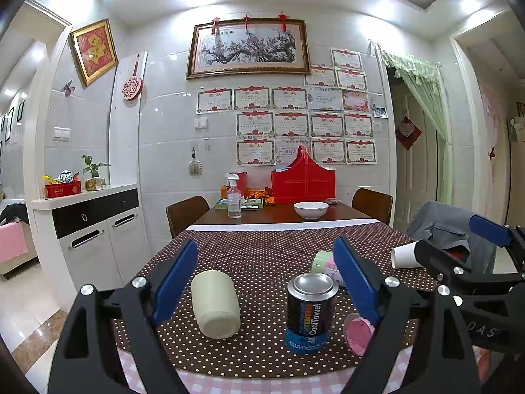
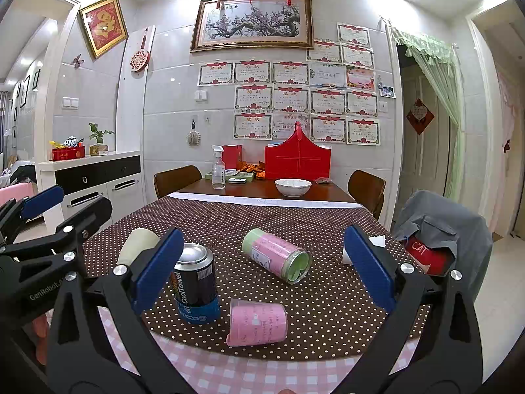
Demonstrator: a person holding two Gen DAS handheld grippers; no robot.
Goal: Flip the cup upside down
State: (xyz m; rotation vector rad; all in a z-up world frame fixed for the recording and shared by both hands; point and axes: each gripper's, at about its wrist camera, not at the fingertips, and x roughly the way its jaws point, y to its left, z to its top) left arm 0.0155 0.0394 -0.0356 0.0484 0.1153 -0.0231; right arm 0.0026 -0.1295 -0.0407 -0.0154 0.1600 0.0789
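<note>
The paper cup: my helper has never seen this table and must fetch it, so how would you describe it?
Start at the dotted brown cloth on the near half of the table and go to its right edge, by the chair draped in grey. The paper cup lies there on its side; unlike the cream, green and pink cups and the can, it is plain white.

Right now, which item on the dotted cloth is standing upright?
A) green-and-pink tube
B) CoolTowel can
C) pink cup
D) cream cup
B: the CoolTowel can stands on its base with its silver top up, while the cream cup, the pink cup and the green-and-pink tube all lie on their sides.
</note>
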